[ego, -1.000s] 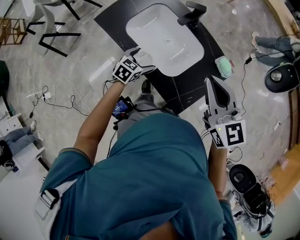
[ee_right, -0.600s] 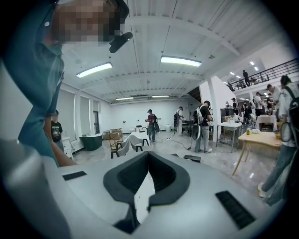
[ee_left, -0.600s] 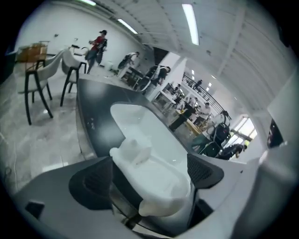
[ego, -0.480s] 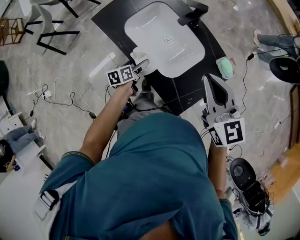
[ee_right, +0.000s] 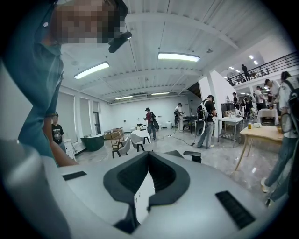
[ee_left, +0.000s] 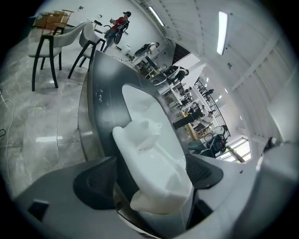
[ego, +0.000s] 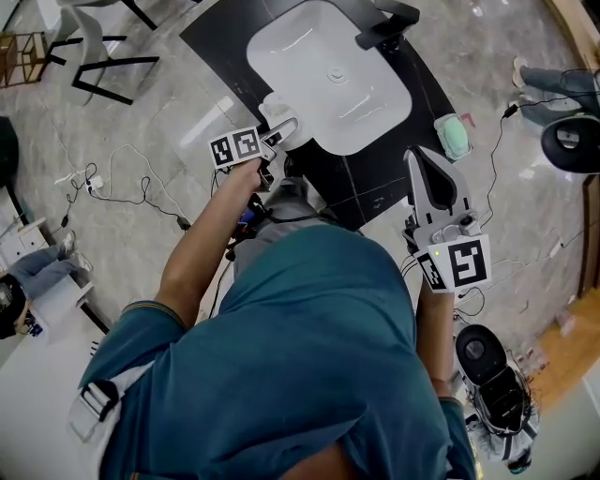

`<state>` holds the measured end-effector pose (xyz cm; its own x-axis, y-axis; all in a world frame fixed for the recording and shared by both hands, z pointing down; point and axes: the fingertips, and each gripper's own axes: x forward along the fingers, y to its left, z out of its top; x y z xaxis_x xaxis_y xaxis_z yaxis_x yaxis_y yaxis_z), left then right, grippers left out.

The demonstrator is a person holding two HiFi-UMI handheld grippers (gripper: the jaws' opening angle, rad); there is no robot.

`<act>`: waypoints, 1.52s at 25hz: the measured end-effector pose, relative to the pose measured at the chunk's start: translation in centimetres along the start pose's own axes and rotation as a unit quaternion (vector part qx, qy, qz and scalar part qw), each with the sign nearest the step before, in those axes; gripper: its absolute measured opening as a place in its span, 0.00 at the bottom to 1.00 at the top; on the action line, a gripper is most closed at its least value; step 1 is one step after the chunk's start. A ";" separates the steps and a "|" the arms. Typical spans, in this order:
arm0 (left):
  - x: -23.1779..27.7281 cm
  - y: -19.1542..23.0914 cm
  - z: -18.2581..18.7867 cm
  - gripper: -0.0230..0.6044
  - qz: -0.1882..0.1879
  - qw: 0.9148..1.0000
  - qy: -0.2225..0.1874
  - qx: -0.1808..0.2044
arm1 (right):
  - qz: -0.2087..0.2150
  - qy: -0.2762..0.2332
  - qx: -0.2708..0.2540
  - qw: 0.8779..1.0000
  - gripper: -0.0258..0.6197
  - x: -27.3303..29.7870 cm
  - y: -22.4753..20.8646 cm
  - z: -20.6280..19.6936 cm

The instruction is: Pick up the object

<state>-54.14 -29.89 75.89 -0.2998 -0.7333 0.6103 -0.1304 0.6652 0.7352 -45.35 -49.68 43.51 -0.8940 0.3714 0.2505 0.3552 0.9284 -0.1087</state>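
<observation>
A white moulded object [ee_left: 150, 148] sits between the dark pads of my left gripper [ee_left: 152, 186], which is shut on it. In the head view the same white object [ego: 275, 107] hangs by the left rim of the white sink basin [ego: 309, 70], with the left gripper [ego: 279, 129] behind it. My right gripper [ego: 418, 159] is held over the near edge of the black counter [ego: 356, 178], fingers together and nothing between them. In its own view the right gripper [ee_right: 148, 158] points out into the hall.
A black faucet [ego: 384, 23] stands at the basin's far side. A pale green soap-like item [ego: 451, 134] lies on the counter's right end. Cables [ego: 122, 192] trail over the floor at left, chairs [ego: 94, 66] stand at top left, and people walk in the hall.
The left hand has rolled and shifted slightly left beside the basin, still holding the white object. The right gripper has stayed put.
</observation>
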 end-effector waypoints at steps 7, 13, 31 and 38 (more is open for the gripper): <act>-0.5 1.8 0.1 0.55 0.036 0.999 -0.009 -0.003 | 0.006 0.005 0.010 1.000 0.06 0.5 -0.3 -0.9; -0.7 2.6 0.2 0.43 0.037 0.999 -0.012 -0.022 | 0.008 0.004 0.013 1.000 0.06 0.5 -0.8 -1.0; 0.9 -0.3 -1.8 0.20 -0.056 0.993 0.016 -0.107 | 0.003 0.005 0.019 1.000 0.06 -0.2 -1.4 -1.6; 0.0 -1.5 -0.8 0.20 -0.083 0.990 -0.013 -0.115 | 0.003 0.006 0.019 1.000 0.06 -0.1 -1.3 -1.9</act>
<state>-53.20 -30.98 74.97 -0.3165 -0.8241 0.4697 0.0383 0.4837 0.8744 -45.21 -50.94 45.41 -0.8889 0.3768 0.2605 0.3493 0.9254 -0.1467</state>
